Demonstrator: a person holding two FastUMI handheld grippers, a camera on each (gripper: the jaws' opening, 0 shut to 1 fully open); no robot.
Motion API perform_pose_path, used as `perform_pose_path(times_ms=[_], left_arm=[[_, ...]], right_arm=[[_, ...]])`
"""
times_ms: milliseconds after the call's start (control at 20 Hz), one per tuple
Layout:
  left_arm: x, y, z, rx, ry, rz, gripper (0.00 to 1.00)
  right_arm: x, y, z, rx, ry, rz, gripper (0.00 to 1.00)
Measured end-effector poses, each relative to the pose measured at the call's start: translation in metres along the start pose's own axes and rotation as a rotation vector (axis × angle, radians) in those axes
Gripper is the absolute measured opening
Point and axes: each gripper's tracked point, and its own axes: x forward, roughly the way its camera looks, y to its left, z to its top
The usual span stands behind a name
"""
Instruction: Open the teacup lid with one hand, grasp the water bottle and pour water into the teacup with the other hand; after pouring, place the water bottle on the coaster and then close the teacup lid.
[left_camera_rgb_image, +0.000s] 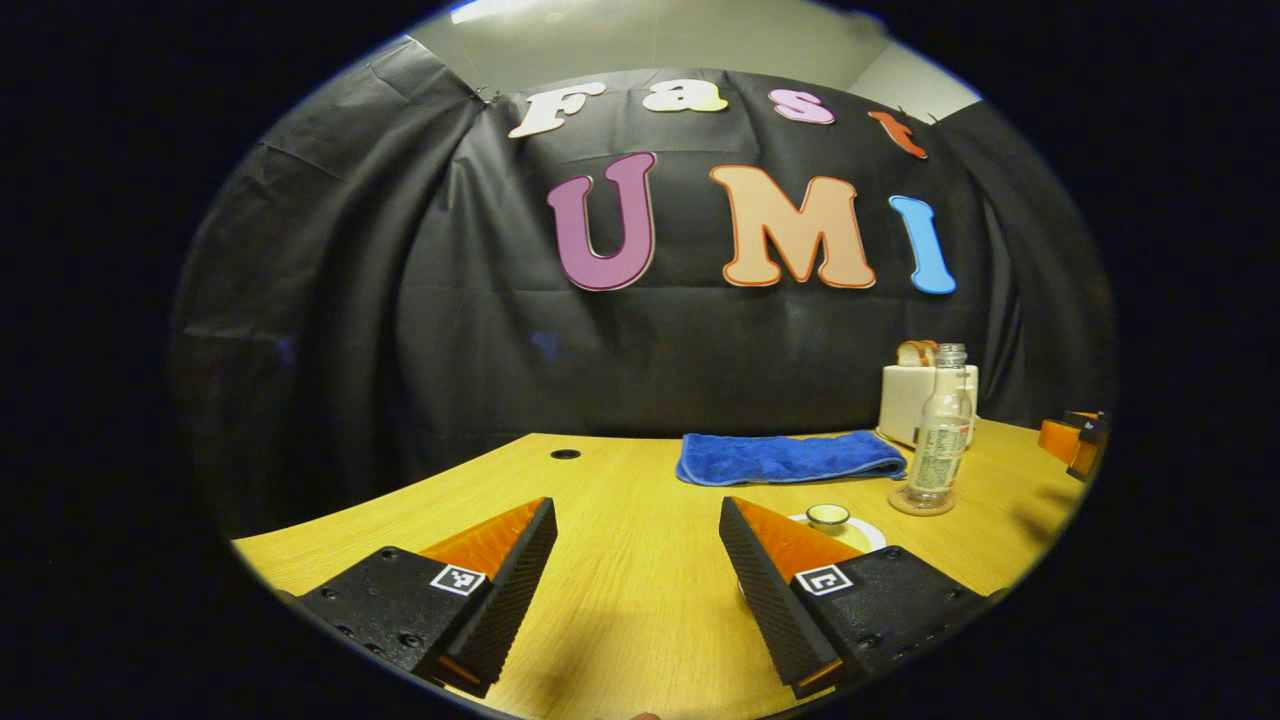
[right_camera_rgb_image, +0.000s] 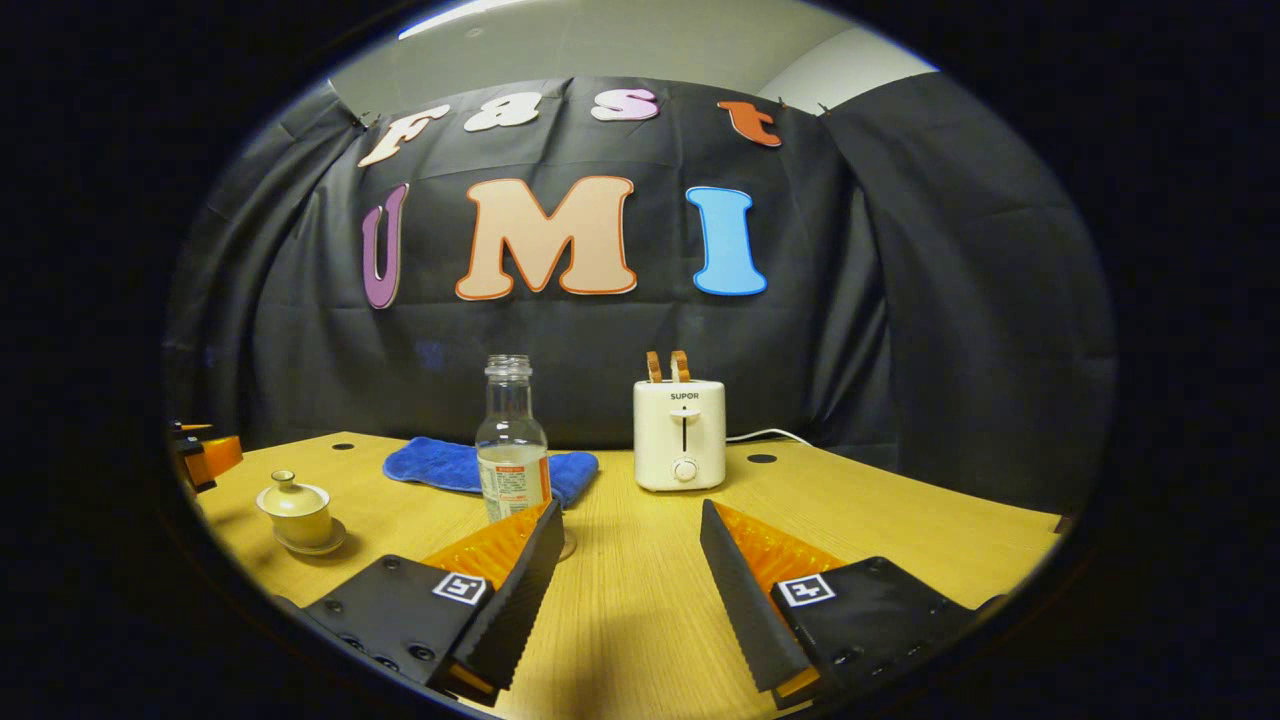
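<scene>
Hovering low over the wooden table (left_camera_rgb_image: 620, 580), the left gripper (left_camera_rgb_image: 638, 535) sits at the bottom of the left gripper view with its jaws spread wide and nothing between them. Just past its right finger, lower right of centre, the lid (left_camera_rgb_image: 828, 515) of the teacup peeks out, the cup itself mostly hidden behind that finger. Farther right stands the water bottle (left_camera_rgb_image: 940, 435), upright and uncapped on a round coaster (left_camera_rgb_image: 921, 503). Behind them lie a folded blue towel (left_camera_rgb_image: 785, 457) and a white toaster (left_camera_rgb_image: 905, 400).

In the right gripper view, the right gripper (right_camera_rgb_image: 630, 535) is likewise wide open and empty at the bottom. The bottle (right_camera_rgb_image: 512, 440) rises just beyond its left finger, centre-left. The teacup (right_camera_rgb_image: 296, 512), lid on, sits on its saucer at the lower left. The toaster (right_camera_rgb_image: 680, 432) stands at centre, near the back wall.
</scene>
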Motion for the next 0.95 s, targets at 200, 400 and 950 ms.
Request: perform_pose_path(times_ms=[200, 400, 950], left_arm=[[-0.003, 0.001, 0.000, -0.002, 0.001, 0.018, 0.95], [-0.003, 0.000, 0.000, -0.004, 0.002, 0.014, 0.95], [-0.004, -0.007, 0.000, -0.004, 0.001, -0.015, 0.95]], right_arm=[[0.000, -0.001, 0.000, 0.000, 0.000, -0.005, 0.94], [0.000, -0.001, 0.000, -0.001, -0.001, -0.005, 0.89], [0.000, 0.000, 0.001, -0.001, -0.001, 0.001, 0.84]])
